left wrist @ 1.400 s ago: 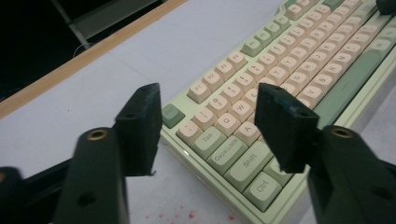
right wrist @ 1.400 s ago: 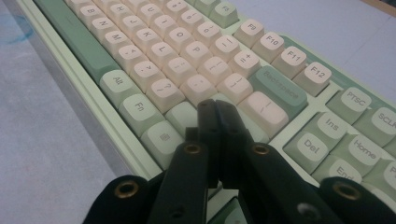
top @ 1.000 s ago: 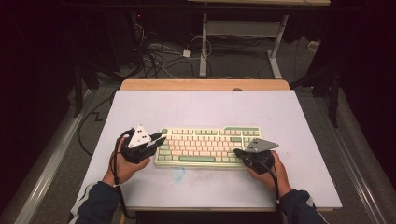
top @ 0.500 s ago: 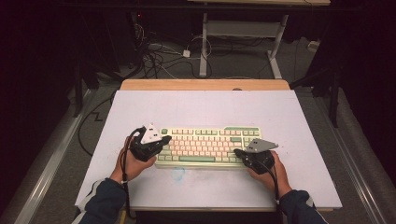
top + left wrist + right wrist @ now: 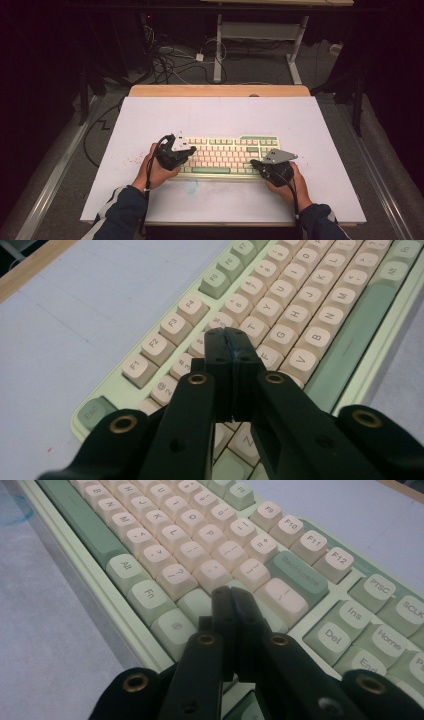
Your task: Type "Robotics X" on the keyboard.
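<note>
While both grippers sit over the keyboard, the job looks like pressing keys with the tips. The keyboard lies near the middle of the white table, close to the person.

The left gripper has its jaws squeezed tight together with nothing between them. Its tip hangs over the keys near the R and T, on the left part of the keyboard. The right gripper is squeezed shut too, and it holds nothing. Its tip sits over the right part, near the big key under Backspace.

To do this well, I think each tip should come straight down on one key only. The tips are about as wide as a key, so aim for the middle of the key. Push softly, then lift. Keep the other hand quiet, so it does not bump a key by mistake.
</note>
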